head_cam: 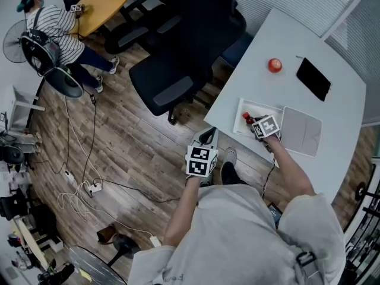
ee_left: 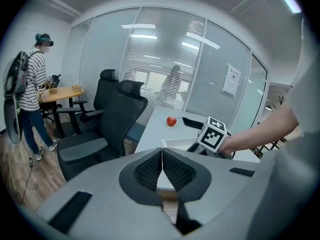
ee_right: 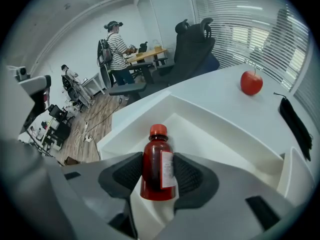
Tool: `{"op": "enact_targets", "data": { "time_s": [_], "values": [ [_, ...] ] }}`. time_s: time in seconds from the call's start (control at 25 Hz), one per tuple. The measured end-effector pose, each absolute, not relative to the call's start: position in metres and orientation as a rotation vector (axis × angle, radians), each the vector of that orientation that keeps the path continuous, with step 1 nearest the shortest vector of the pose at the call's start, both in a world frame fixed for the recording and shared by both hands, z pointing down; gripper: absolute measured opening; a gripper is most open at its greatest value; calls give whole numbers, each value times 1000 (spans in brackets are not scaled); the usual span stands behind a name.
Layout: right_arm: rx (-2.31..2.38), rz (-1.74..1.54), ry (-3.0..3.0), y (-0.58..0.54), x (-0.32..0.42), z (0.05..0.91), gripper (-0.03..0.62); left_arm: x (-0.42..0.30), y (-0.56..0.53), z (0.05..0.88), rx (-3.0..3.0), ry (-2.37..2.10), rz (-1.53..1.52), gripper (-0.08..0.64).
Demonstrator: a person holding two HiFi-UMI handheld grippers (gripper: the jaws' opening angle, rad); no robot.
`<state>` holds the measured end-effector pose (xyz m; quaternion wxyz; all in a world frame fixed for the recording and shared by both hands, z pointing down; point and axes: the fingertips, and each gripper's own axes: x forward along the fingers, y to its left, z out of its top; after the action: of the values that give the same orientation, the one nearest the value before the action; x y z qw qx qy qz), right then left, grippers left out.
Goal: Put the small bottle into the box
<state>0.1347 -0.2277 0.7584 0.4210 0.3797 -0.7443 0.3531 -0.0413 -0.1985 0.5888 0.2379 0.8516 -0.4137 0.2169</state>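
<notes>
While the right gripper (ee_right: 159,173) clamps the small bottle (ee_right: 157,154) just above the box (ee_right: 220,139), a release from here could let it topple or bounce out. The left gripper (ee_left: 162,166), clenched on nothing, hangs at the box's eight o'clock.

My right gripper (head_cam: 254,123) hangs over the white box (head_cam: 240,113) on the table (head_cam: 279,37), with the red-capped bottle (head_cam: 247,118) at its tip. My left gripper (head_cam: 206,138) is off the table's edge, above the floor (head_cam: 119,159). An apple (head_cam: 274,65) lies farther along the table.

L tongs (ee_left: 162,156) shut, R tongs (ee_right: 158,161) clamped
</notes>
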Motion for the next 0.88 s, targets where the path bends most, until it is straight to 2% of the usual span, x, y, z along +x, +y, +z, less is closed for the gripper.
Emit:
{"op": "enact_targets", "data": {
  "time_s": [0.88],
  "values": [
    [998, 959, -1841, -231, 134, 763, 206, -36, -194, 593, 2338, -1097, 601, 29]
  ]
}}
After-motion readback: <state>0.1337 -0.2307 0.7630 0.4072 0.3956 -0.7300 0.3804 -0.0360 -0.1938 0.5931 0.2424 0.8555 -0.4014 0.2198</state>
